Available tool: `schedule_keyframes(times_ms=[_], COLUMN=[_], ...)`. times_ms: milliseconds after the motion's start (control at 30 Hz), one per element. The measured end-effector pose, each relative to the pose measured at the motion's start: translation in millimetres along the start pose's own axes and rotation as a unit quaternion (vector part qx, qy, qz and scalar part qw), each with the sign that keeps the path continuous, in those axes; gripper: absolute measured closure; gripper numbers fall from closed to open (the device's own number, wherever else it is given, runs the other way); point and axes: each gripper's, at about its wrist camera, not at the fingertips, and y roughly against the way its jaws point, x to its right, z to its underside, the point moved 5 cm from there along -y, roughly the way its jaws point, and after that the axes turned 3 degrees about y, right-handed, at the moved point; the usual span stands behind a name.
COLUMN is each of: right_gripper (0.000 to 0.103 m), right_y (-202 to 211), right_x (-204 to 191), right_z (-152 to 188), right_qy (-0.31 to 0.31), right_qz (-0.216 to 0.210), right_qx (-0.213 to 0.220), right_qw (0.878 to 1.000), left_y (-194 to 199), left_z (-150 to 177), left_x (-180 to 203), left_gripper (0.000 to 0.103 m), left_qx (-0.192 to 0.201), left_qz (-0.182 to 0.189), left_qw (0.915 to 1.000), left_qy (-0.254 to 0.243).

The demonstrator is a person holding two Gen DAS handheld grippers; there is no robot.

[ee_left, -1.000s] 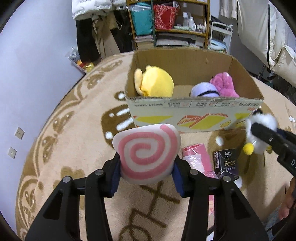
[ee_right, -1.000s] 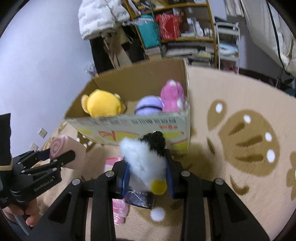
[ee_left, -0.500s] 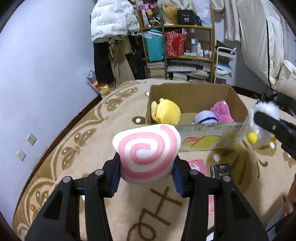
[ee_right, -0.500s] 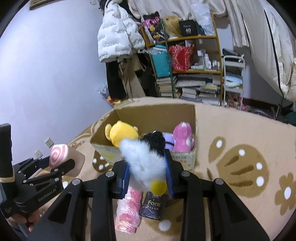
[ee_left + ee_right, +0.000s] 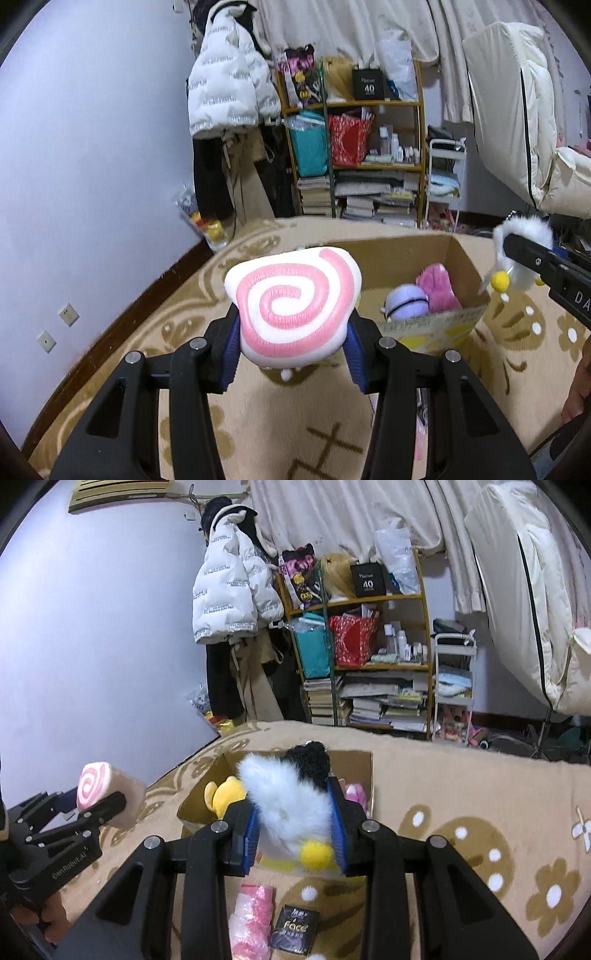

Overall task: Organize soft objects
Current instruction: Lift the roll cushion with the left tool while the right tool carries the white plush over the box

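My left gripper (image 5: 291,343) is shut on a white plush roll with a pink spiral (image 5: 291,299), held high above the rug; it also shows in the right wrist view (image 5: 105,797). My right gripper (image 5: 295,834) is shut on a fluffy white and black plush with a yellow pompom (image 5: 291,805), seen at the right edge of the left wrist view (image 5: 521,247). The open cardboard box (image 5: 436,325) sits on the rug below and ahead, holding a purple plush (image 5: 406,301), a pink plush (image 5: 437,286) and a yellow plush (image 5: 225,797).
A beige patterned rug (image 5: 480,812) covers the floor. A pink packet (image 5: 251,919) and a black Face packet (image 5: 295,928) lie on it in front of the box. A cluttered shelf (image 5: 354,162), hanging coats (image 5: 229,92) and a white cart (image 5: 452,686) stand by the far wall.
Both grippers have risen well above the rug with their plushes still held. The box now looks smaller and lower in both views, and more of the room shows.
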Motion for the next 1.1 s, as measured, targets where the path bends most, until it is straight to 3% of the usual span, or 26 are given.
schedule_keyframes(times_ms=[333,433,1100], right_gripper=[0.069,0.069,0.069], right_y=[-12.7,-17.3,-54.2], right_x=[0.7,0.0,14.5], right_z=[-18.0,-22.2,-15.5], right_qy=[0.012,0.017,0.004], right_qz=[0.010,0.010,0.006], right_qx=[0.024,0.029,0.019], right_qw=[1.000,0.999,1.000], left_y=[-0.7,-4.2,-64.7], left_z=[-37.8,-45.8,-30.5], left_x=[12.6,16.6,25.6], left_gripper=[0.057,0.057,0.056], left_qx=[0.078,0.084,0.028], left_qz=[0.004,0.010,0.018], left_qw=[0.9969,0.9964,0.9994], left_qy=[0.000,-0.002,-0.012])
